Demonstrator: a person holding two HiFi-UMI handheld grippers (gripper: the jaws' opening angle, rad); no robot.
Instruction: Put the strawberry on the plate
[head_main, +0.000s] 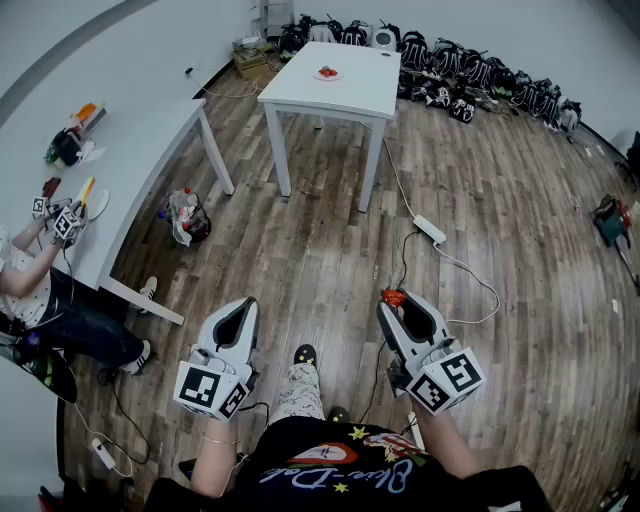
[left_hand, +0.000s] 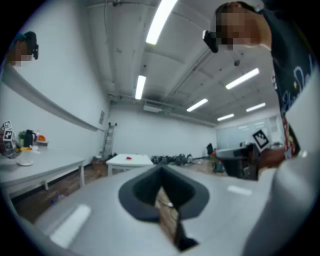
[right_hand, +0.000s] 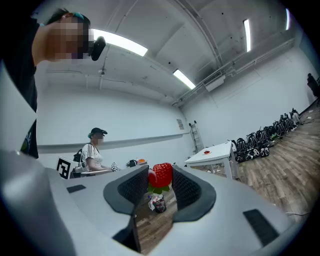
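Observation:
A red strawberry (head_main: 394, 297) with green leaves sits between the tips of my right gripper (head_main: 397, 304), low over the wooden floor. In the right gripper view the strawberry (right_hand: 161, 174) is pinched between the two dark pads, so the right gripper (right_hand: 161, 181) is shut on it. My left gripper (head_main: 241, 307) hangs beside it at the left with its jaws together and nothing in them; in its own view the left gripper (left_hand: 161, 175) shows only a thin slit. Far ahead, a small plate (head_main: 327, 73) with something red on it lies on a white table (head_main: 350, 95).
A long white table (head_main: 140, 150) runs along the left, with a seated person (head_main: 40, 290) holding other grippers. A bag of items (head_main: 186, 216) lies under it. A power strip (head_main: 428, 229) and cable cross the floor. Backpacks (head_main: 470, 75) line the far wall.

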